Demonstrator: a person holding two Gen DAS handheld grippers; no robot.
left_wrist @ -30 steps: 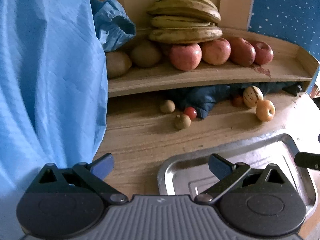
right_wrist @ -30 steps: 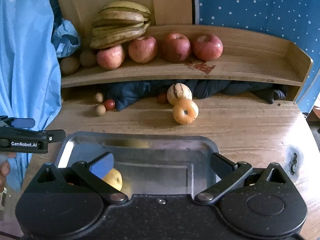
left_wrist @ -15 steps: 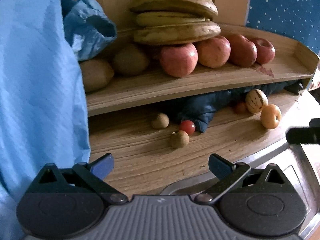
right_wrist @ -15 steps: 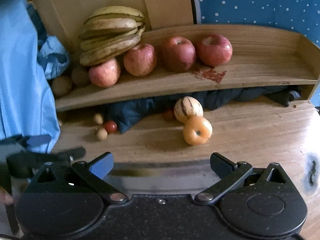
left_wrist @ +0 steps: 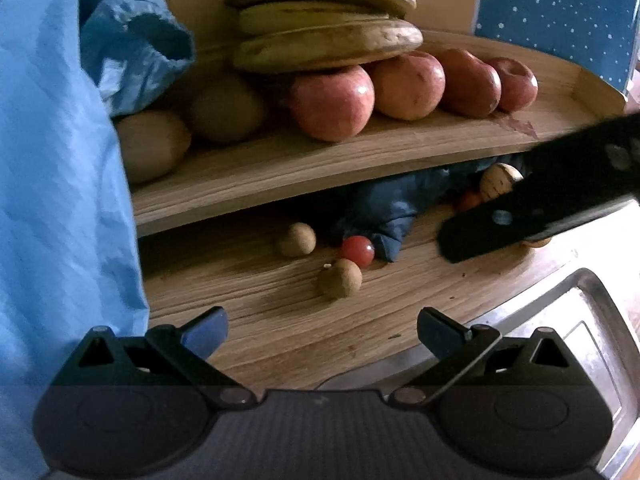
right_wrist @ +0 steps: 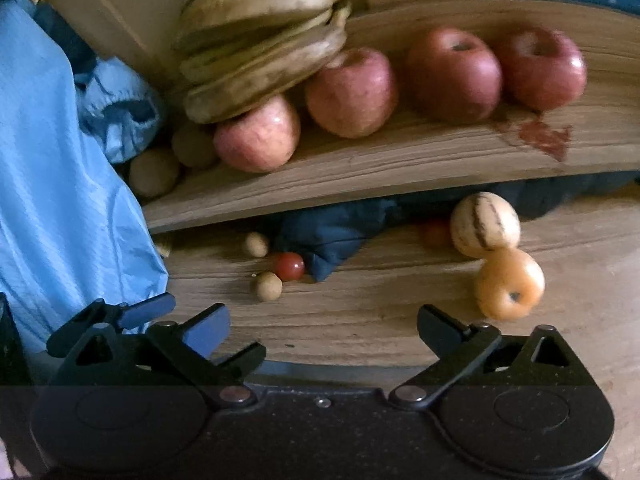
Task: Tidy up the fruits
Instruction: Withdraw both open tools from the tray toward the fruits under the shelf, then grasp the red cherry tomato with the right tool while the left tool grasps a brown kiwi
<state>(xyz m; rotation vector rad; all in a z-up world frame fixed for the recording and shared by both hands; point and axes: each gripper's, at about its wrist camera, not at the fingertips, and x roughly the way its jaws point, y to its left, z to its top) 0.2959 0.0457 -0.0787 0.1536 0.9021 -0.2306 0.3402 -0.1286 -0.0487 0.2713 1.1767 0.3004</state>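
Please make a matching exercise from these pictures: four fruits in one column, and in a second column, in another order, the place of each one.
Things:
1. bananas
2. striped melon
3. cherry tomato
4. kiwis

Places:
A. on the table, touching the orange fruit
B. left end of the shelf, beside the blue cloth
C. resting on top of the apples
D. on the table, by the tip of the dark cloth

Pairs: 1-C, 2-A, 3-D, 4-B
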